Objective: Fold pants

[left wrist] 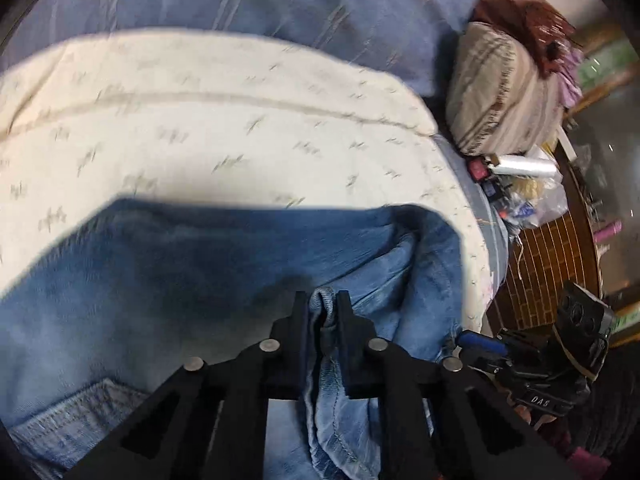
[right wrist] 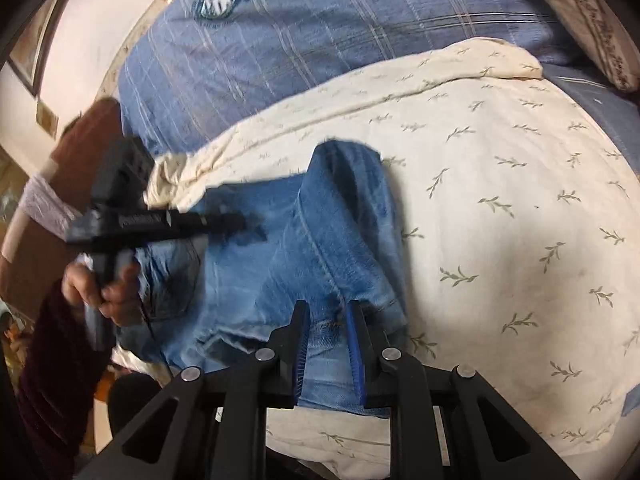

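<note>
Cream leaf-print sheet (right wrist: 500, 208) covers a bed over a blue plaid blanket (right wrist: 320, 40), and the blue jeans (right wrist: 280, 248) lie folded across it. Left gripper (left wrist: 323, 304) is clamped on a bunched denim hem standing between its fingers. Right gripper (right wrist: 328, 312) pinches the jeans' near edge by a seam, fingers nearly together.

text: "DAS" | on: black handle of the right tongs (left wrist: 538, 400), seen from the left wrist | other: emblem on blue bedsheet (right wrist: 220, 0) and print on left tongs' bar, both unreadable
</note>
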{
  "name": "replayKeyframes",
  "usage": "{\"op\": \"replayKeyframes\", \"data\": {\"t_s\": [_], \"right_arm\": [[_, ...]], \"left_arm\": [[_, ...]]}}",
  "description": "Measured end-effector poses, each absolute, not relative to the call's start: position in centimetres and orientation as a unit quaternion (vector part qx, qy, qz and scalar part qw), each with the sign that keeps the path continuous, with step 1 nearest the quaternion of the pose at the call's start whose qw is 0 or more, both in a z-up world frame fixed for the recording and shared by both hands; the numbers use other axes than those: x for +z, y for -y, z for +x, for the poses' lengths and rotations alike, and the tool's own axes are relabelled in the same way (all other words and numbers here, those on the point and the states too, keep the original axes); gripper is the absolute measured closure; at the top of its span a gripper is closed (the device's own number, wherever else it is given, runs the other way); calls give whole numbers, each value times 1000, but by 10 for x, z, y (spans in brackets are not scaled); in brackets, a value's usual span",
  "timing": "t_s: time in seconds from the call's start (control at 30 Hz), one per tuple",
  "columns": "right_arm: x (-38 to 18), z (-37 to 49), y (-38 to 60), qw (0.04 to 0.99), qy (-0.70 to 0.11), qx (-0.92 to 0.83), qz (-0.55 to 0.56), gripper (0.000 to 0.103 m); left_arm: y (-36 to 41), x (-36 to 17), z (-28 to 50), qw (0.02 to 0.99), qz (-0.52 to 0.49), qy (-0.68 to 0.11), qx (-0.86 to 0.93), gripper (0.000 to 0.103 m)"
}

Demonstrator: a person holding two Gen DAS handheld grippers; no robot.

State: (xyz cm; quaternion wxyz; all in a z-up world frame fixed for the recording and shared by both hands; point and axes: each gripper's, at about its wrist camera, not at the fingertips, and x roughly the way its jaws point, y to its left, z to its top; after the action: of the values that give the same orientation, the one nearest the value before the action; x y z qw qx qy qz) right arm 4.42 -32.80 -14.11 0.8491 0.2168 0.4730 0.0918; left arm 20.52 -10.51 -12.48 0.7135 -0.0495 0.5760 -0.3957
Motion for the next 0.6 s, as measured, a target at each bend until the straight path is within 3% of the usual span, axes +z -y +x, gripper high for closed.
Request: {"op": "replayKeyframes", "data": {"t_s": [0.13, 0.2, 0.23, 0.27, 0.43, 0.6], "right_arm": [[-120, 26, 349, 871, -413, 100, 245, 83], [-116, 21, 357, 876, -392, 103, 263, 63], [-116, 19, 360, 875, -387, 102, 272, 28], [-117, 16, 364, 875, -376, 97, 289, 17], [-125, 19, 376, 874, -377, 86, 295, 19], [-141, 44, 368, 850, -425, 114, 289, 39]], "left_arm": [[122, -99, 201, 757, 13, -514, -403, 91], [126, -107, 203, 763, 45, -518, -384, 89], [124, -116, 205, 762, 54, -535, -361, 83], [119, -128, 207, 759, 54, -557, -334, 82], [93, -128, 196, 764, -7, -555, -328, 75], [81, -118, 163, 764, -37, -545, -343, 72]]}}
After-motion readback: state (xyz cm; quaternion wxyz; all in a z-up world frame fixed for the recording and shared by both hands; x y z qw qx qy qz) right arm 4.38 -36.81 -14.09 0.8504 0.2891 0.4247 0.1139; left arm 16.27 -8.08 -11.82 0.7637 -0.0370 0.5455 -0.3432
